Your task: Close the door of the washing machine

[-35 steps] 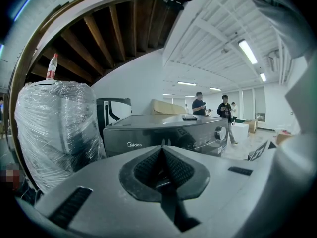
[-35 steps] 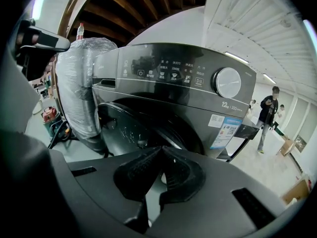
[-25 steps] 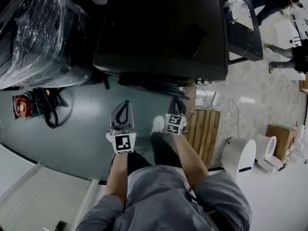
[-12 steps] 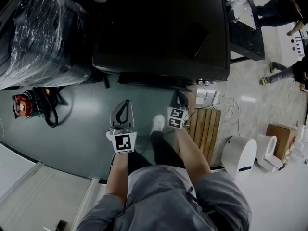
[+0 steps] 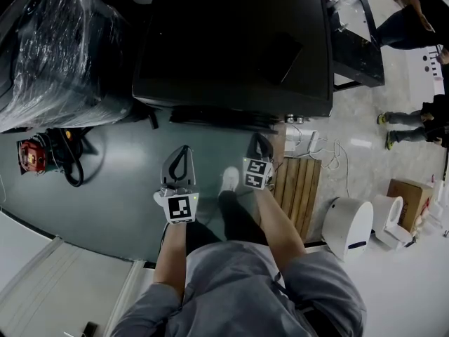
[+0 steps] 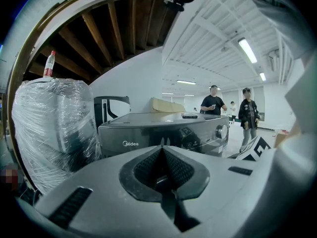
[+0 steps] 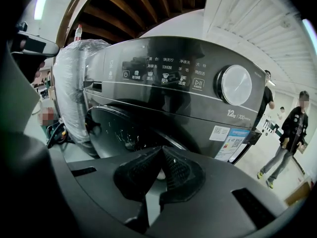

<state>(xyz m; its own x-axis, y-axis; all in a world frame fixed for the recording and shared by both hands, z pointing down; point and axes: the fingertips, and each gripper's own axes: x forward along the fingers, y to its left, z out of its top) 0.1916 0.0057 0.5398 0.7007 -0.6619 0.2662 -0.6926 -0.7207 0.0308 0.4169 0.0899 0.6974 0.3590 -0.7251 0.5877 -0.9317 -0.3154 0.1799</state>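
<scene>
The dark grey washing machine [image 5: 231, 41] stands ahead of me, its round door [image 5: 224, 116] low on the front. In the right gripper view the dark glass door [image 7: 124, 128] sits under the control panel and dial [image 7: 237, 85], lying close against the front; I cannot tell if it is latched. My right gripper [image 5: 259, 140] is shut and empty, its tips [image 7: 161, 148] just short of the door's right side; contact is not visible. The left gripper [image 5: 184, 150] hangs over the floor farther back, shut [image 6: 162, 148] with nothing in it.
A plastic-wrapped appliance [image 5: 56, 48] stands left of the machine, with a red tool and cables [image 5: 35, 154] on the floor beside it. To the right are a wooden pallet [image 5: 298, 188], a white cylindrical unit [image 5: 351, 227], a cardboard box [image 5: 410, 199], and people [image 5: 414, 20] farther back.
The right gripper has edged a little toward the machine's front, and the door's rim sticks out less than a second ago. The left gripper has stayed put.
</scene>
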